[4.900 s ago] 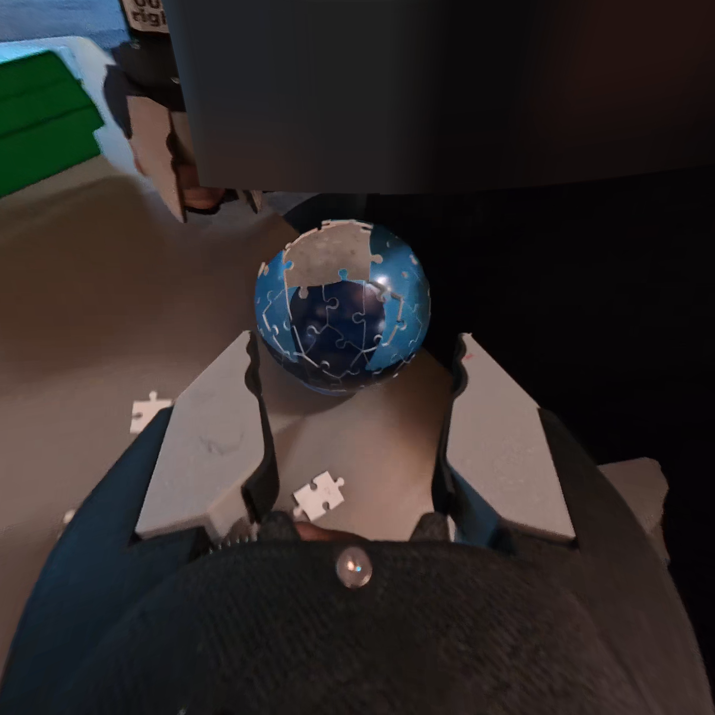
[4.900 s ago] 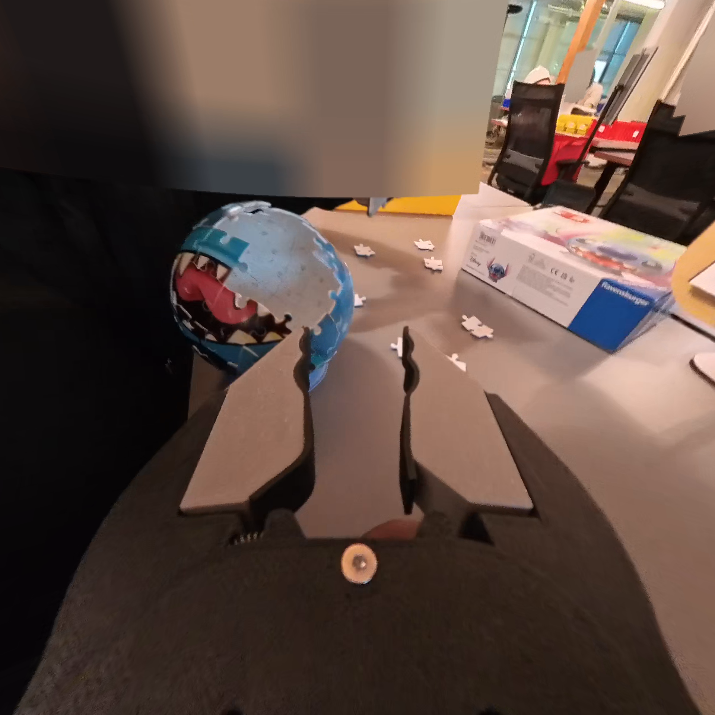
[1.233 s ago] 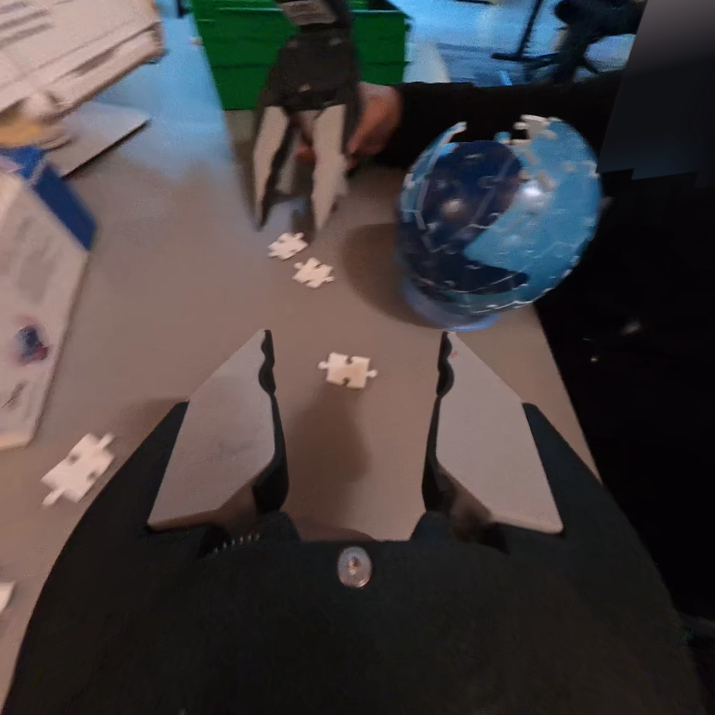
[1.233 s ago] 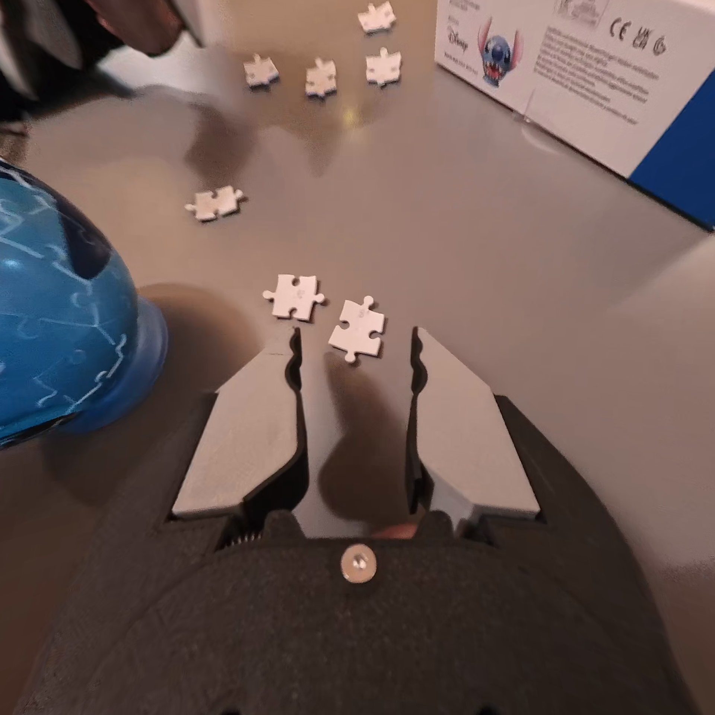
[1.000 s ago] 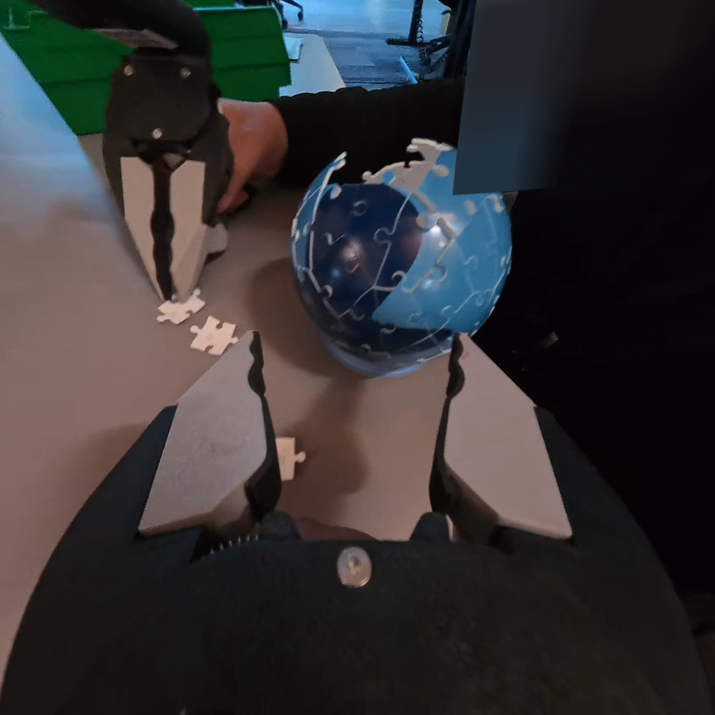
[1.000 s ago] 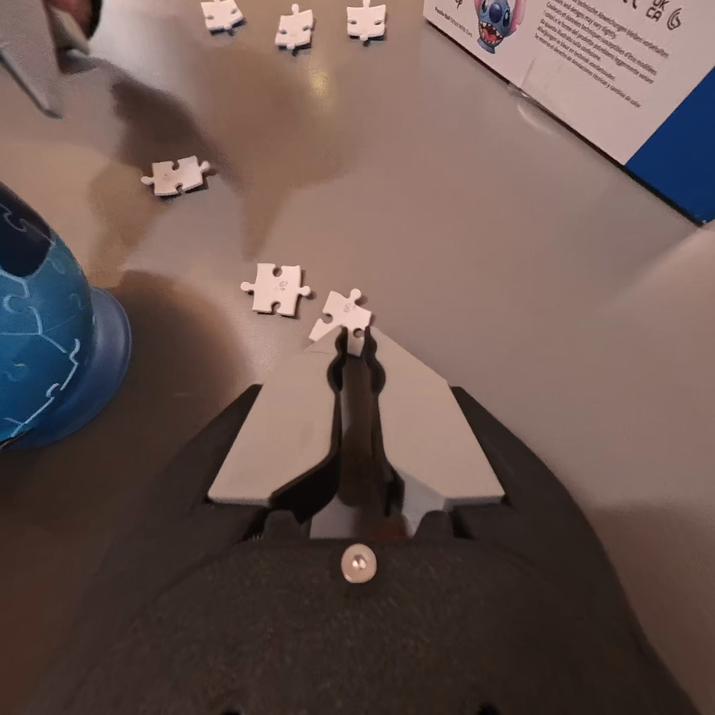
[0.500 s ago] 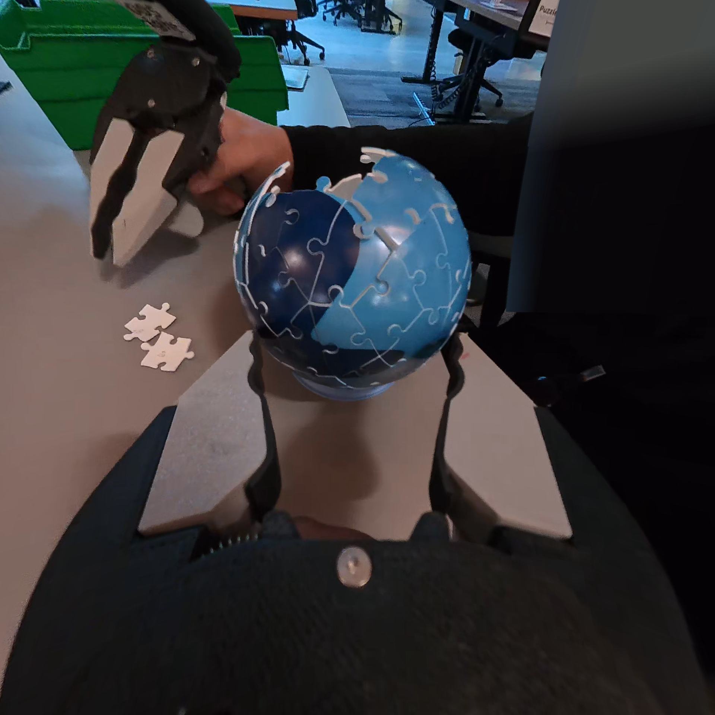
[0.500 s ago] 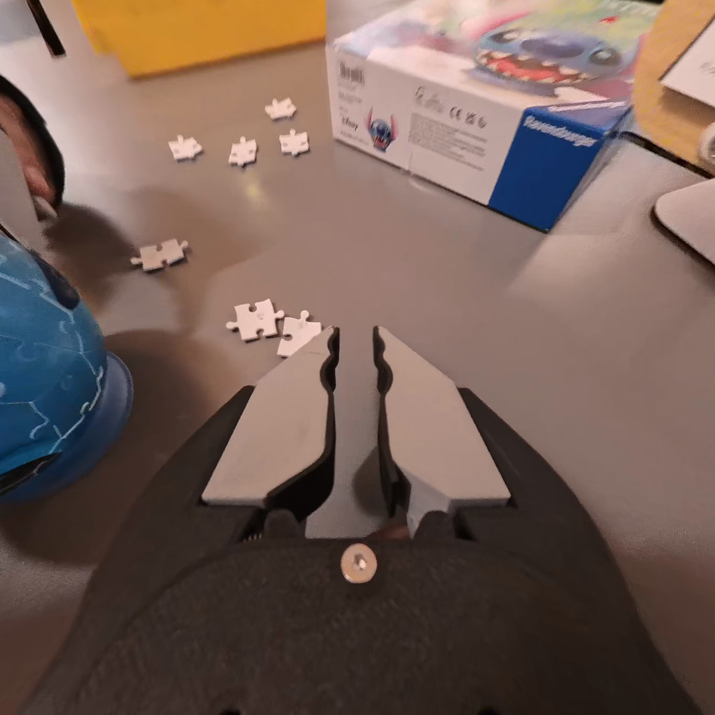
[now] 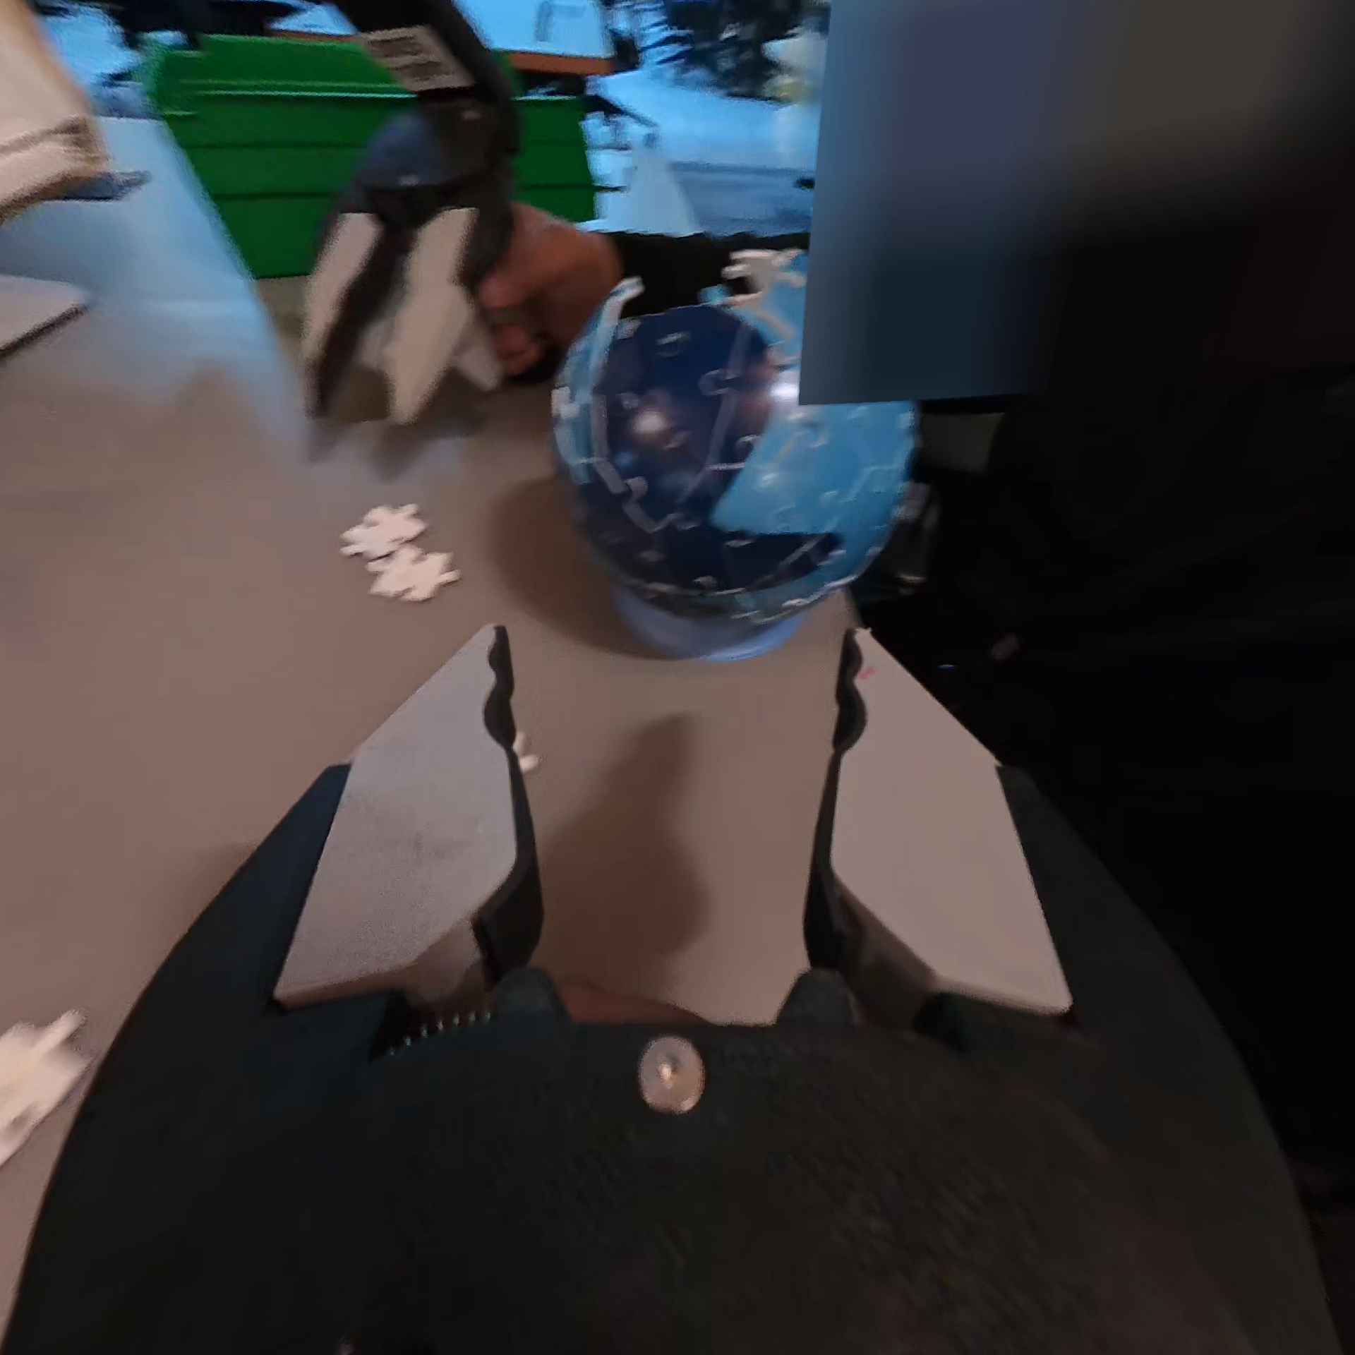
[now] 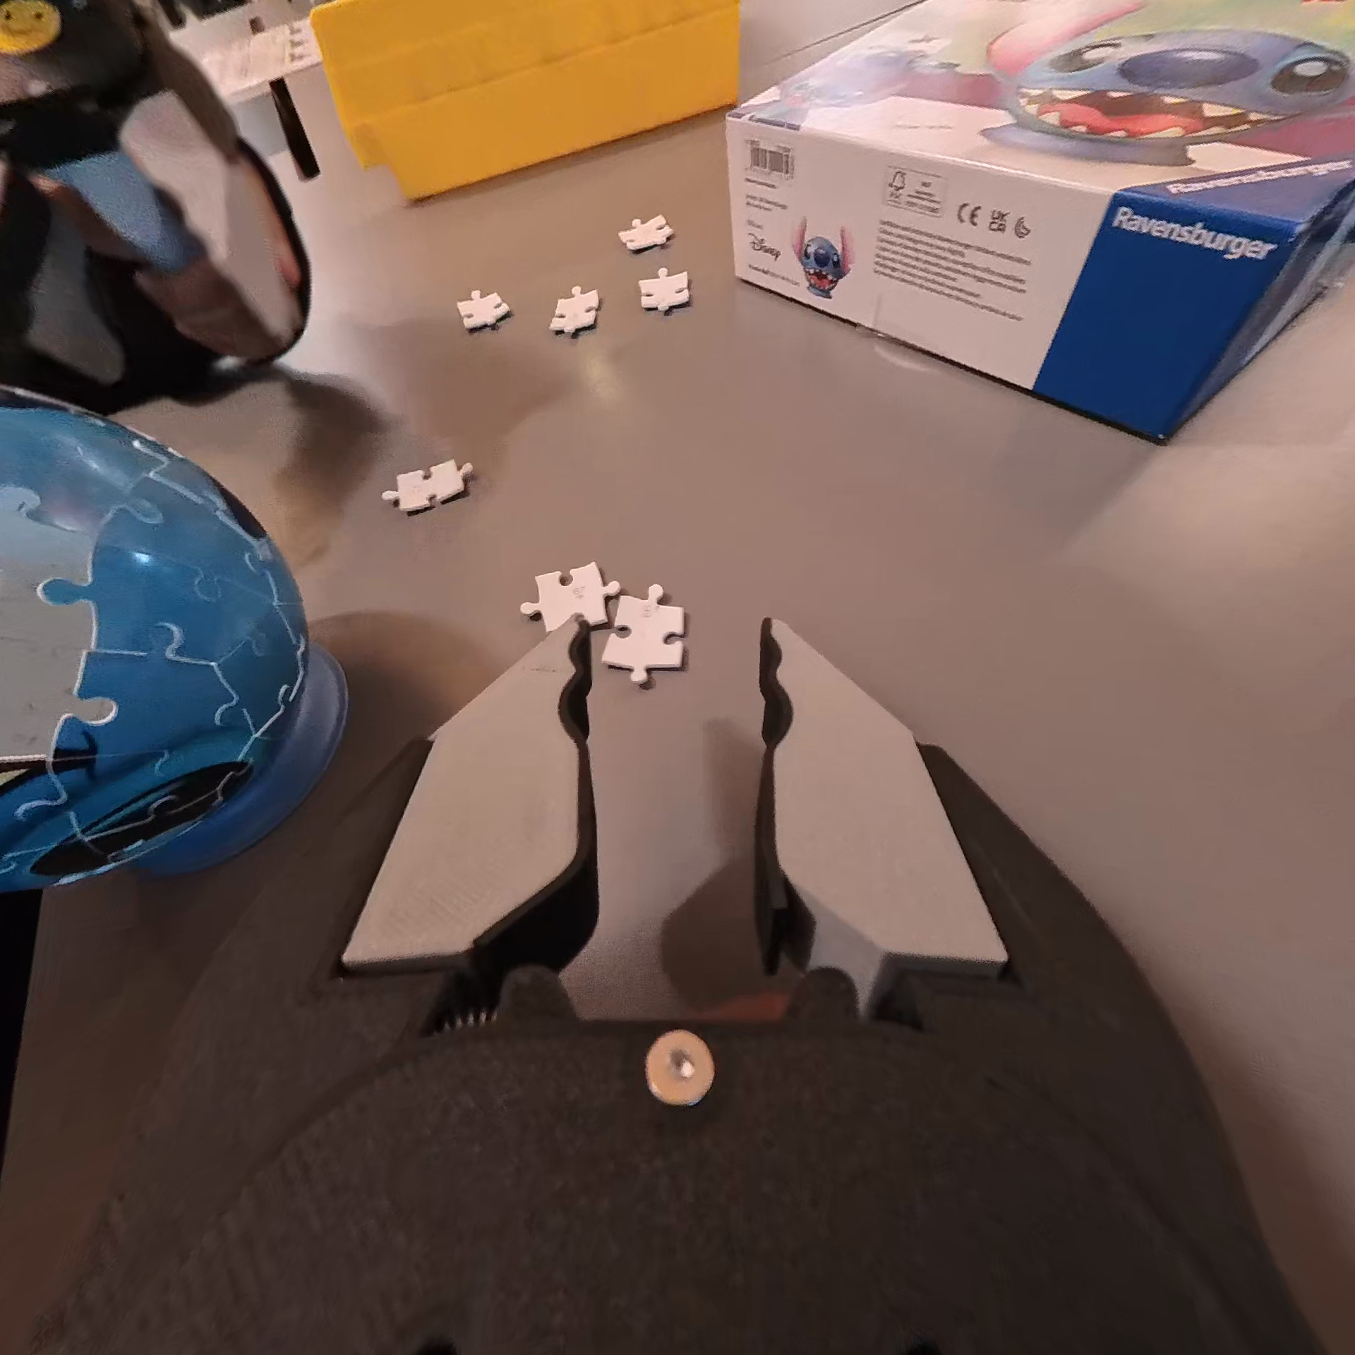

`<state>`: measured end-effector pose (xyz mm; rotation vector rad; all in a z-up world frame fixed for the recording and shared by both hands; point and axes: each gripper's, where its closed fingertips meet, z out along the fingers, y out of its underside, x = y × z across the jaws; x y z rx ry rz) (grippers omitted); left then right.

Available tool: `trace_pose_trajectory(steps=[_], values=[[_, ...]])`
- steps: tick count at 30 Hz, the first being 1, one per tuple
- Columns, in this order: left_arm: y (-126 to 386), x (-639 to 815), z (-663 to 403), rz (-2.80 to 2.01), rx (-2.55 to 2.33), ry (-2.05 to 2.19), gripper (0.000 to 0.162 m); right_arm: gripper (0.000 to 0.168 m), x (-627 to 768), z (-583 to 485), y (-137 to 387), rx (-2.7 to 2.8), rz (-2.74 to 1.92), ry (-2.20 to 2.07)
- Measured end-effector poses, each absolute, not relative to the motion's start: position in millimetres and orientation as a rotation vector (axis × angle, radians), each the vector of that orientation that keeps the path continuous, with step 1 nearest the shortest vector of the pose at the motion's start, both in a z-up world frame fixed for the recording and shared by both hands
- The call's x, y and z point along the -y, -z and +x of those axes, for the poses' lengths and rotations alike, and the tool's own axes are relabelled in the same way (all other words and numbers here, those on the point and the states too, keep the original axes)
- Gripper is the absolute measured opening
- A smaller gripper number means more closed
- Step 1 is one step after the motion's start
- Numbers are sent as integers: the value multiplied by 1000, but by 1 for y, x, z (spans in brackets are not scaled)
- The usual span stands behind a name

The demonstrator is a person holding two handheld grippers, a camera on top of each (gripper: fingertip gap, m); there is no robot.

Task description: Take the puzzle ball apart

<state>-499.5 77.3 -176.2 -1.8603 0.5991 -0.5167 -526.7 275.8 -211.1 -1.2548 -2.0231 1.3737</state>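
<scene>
The blue puzzle ball [image 9: 733, 476] stands on its blue round base [image 9: 704, 638] near the table's right edge. Its top edge is jagged and open. My left gripper [image 9: 674, 645] is open and empty, a short way in front of the ball. My right gripper [image 10: 674, 634] is open and empty, low over the table, right of the ball [image 10: 161, 660]. Two loose white pieces [image 10: 572, 597] [image 10: 649, 634] lie at its fingertips. The right gripper also shows blurred in the left wrist view [image 9: 381, 352], beyond the ball to the left.
Several more white pieces lie on the grey table [image 10: 880, 586]: a joined pair [image 10: 429, 484] and a group farther off [image 10: 575, 308]. The puzzle's cardboard box [image 10: 1026, 220] lies at the far right. A yellow bin [image 10: 528, 81] and a green bin [image 9: 366, 147] stand at the back.
My right gripper let go of a white piece onto the table, opened wider and lifted back. My left gripper closed in around the ball's lower part, then drew back from it, still open.
</scene>
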Motion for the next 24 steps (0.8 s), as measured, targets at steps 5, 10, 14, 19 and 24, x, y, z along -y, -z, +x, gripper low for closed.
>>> trace_pose_trajectory(steps=[5,10,14,19,24], values=[[178,-95,-573,-1925,-310,248,79,44,-270,-528,217,2081,-1230,-1342],[194,-107,-591,-1987,-165,249,75,45,-266,-527,220,2118,-1214,-1324],[212,-113,-586,-2057,-162,237,75,45,-265,-527,225,2141,-1210,-1272],[210,-117,-588,-2044,-111,243,71,50,-264,-528,230,2166,-1220,-1233],[208,-120,-595,-2027,-41,264,69,54,-266,-529,228,2146,-1227,-1245]])
